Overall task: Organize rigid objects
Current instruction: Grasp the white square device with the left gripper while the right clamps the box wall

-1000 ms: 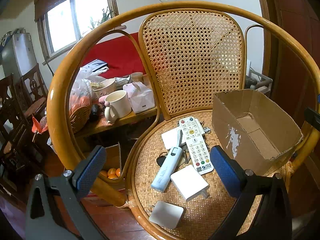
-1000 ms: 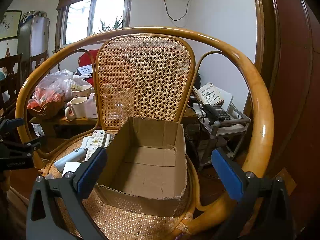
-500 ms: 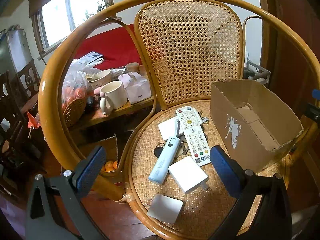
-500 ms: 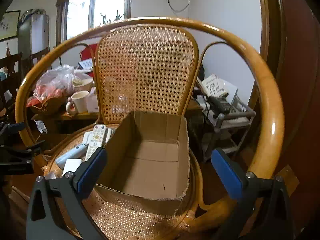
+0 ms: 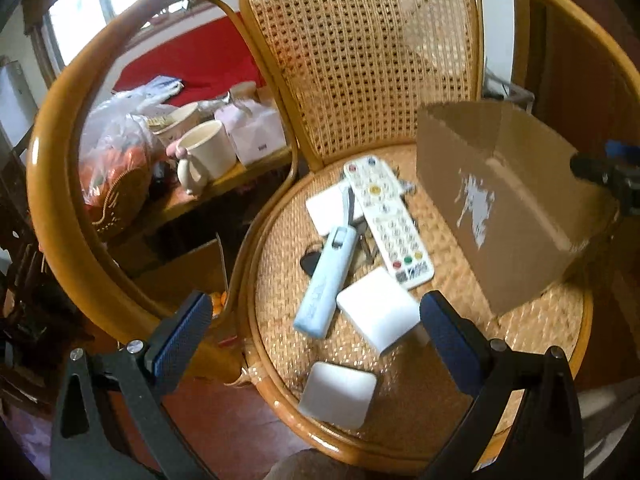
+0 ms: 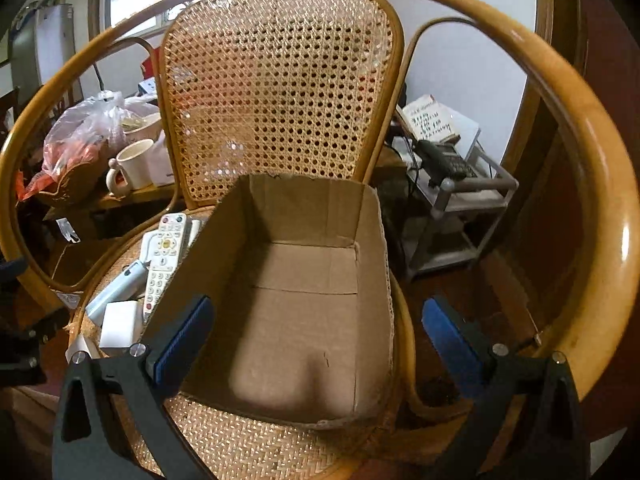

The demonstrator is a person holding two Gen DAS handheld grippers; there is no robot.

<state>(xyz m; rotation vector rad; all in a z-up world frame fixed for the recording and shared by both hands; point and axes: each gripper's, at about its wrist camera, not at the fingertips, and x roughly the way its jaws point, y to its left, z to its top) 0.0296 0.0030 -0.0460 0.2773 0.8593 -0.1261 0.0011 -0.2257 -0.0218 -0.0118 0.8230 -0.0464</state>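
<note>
On the rattan chair seat (image 5: 440, 376) lie a white remote control (image 5: 386, 220), a pale blue stick-shaped device (image 5: 326, 282), a white box (image 5: 378, 312), a flat white square device (image 5: 338, 394) near the front edge, another white square (image 5: 326, 208) under the remote, and a dark key fob (image 5: 310, 262). An open, empty cardboard box (image 6: 296, 300) stands on the seat's right side; it also shows in the left wrist view (image 5: 508, 208). My left gripper (image 5: 316, 344) is open above the white box and blue device. My right gripper (image 6: 316, 344) is open over the cardboard box's front part.
The chair's curved arm rail (image 5: 60, 184) rings the seat. A side table at the left holds a cream mug (image 5: 204, 156), a plastic bag (image 5: 116, 140) and a tissue pack. A metal stand with a telephone (image 6: 448, 164) is at the right. The floor is red tile.
Both grippers have moved forward and down toward the seat; the left is closer over the loose items, the right closer over the cardboard box. Both stay open.
</note>
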